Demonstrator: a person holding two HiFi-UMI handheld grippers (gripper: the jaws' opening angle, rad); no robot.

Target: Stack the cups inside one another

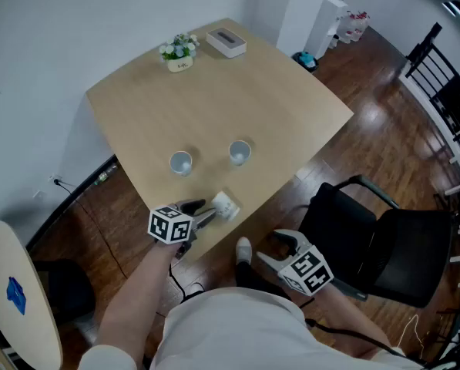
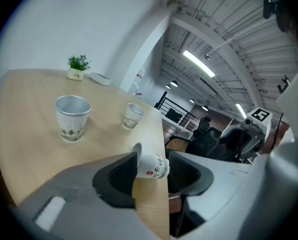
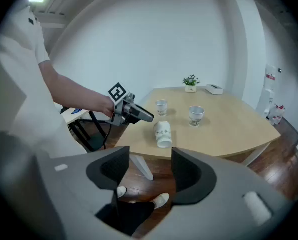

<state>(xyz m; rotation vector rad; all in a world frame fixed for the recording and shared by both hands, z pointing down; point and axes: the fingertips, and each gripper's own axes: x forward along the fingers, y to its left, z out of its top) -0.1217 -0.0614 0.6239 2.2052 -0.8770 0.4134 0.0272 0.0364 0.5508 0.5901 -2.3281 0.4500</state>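
R tongs [image 3: 149, 171] hang released and empty over the floor, near side, off the tabletop [image 1: 283, 99]. L tongs [image 1: 203, 210] are part-spread at the near edge. The tipped cup [image 2: 151, 165] lies on its side btwn their tips, not clearly pinched. Risk: a nudge rolls it off the edge, or a hard squeeze crushes the wall. Farther in stand the left cup [image 1: 181, 163] and right cup [image 1: 240, 153].

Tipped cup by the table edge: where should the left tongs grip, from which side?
Probably mid-wall of the tipped cup, pads on its curved flanks, from above. It lies on its side, crosswise to the left tongs: rim toward one pad, base toward the other, so closing would likely squeeze it end to end.
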